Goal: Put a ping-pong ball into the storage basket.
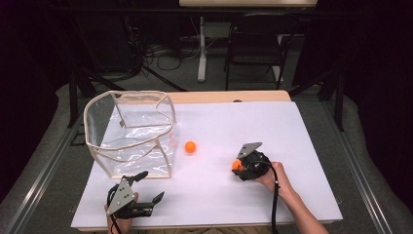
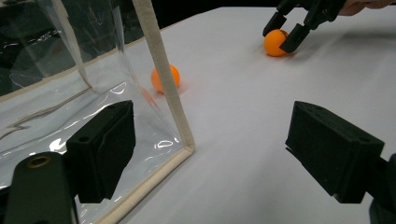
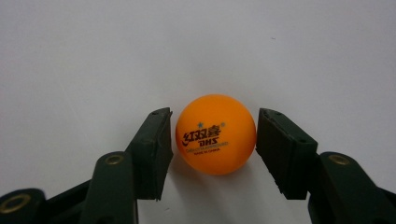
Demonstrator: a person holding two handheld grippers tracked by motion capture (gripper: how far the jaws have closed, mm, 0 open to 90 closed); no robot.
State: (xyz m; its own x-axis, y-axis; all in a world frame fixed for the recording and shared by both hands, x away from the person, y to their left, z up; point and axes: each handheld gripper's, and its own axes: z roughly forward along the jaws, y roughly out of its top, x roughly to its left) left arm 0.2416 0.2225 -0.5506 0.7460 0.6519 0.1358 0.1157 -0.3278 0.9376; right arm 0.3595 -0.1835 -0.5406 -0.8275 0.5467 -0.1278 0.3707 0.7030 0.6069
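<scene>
Here the right tool [image 1: 239, 165] sits low on the white desk [image 1: 292, 146], held by the person's right hand [image 1: 271, 176], with an orange ball [image 3: 215, 134] between its two black jaws. In the right gripper view the jaws stand on either side of that ball, with a thin gap visible at each side, so the tool is spread around the ball rather than pressing on it; the ball rests on the desk and shows printed lettering facing the camera. A second orange ball [image 1: 190, 146] lies free on the desk, just beside the near right corner of a clear plastic bag [image 1: 131, 131] with beige fabric edging, which stands upright toward the left of the desk with its top open. The left tool [image 1: 146, 187] is held near the front edge of the desk, just in front of the bag, its jaws spread wide apart and holding nothing. In the left gripper view one jaw lines up with the bag's clear wall and the other with bare desk.
</scene>
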